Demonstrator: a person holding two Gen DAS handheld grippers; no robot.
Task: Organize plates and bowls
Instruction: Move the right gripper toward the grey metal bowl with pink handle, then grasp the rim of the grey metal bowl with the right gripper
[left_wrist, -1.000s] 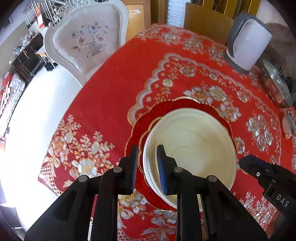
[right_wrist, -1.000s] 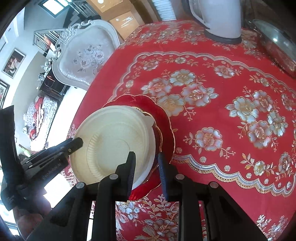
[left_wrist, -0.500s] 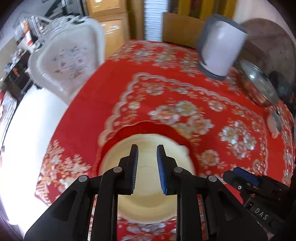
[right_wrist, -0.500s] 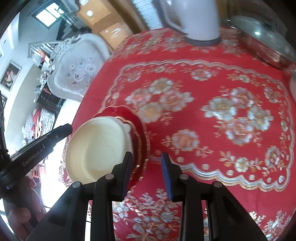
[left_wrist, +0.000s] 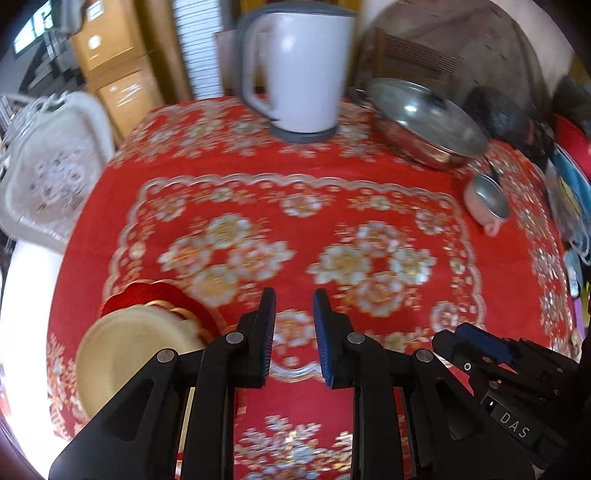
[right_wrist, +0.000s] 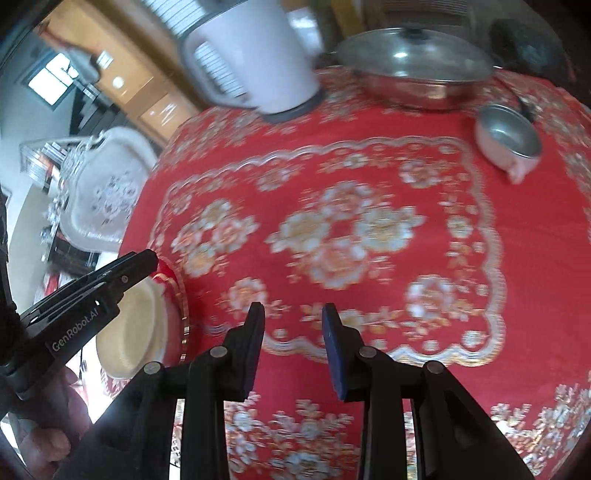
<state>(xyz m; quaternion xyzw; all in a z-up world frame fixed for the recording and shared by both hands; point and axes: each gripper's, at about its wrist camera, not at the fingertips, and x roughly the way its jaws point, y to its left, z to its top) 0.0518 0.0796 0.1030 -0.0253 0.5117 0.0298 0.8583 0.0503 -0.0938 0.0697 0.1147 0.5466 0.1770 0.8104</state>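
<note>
Both tongs (left_wrist: 294, 334) (right_wrist: 292, 345) empty; cream plate (left_wrist: 129, 354) inside red plate (left_wrist: 147, 295).

Both claws pulled off cream plate (left_wrist: 129, 354); right claw (right_wrist: 293, 332) opened slightly, empty.

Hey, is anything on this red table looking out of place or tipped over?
One thing: the small metal-lined pink cup near the lidded steel pan lies tipped on its side, its mouth facing across the red floral tablecloth. The cream plate sits neatly on the red plate. No spill shows.
</note>
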